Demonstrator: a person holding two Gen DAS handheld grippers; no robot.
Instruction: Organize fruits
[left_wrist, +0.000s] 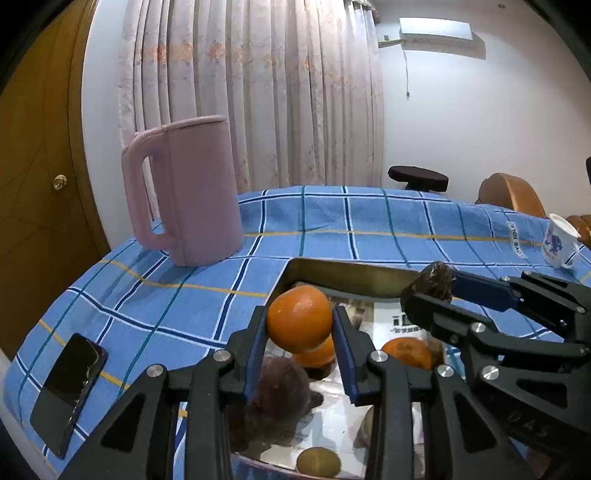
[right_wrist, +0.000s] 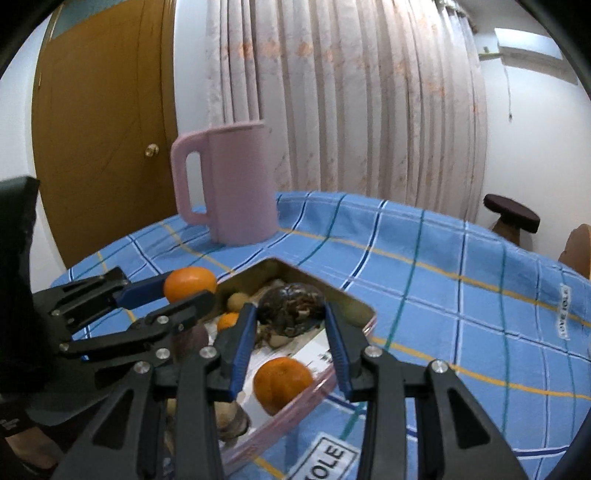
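My left gripper is shut on an orange tangerine and holds it above a shallow metal tin. It also shows in the right wrist view. My right gripper is shut on a dark, rough brown fruit above the same tin; the fruit also shows in the left wrist view. More tangerines, a small yellow-brown fruit and a fuzzy purple-brown fruit lie in the tin.
A tall pink jug stands on the blue checked tablecloth behind the tin. A black phone lies near the left table edge. A white printed cup stands at far right. A dark stool stands beyond the table.
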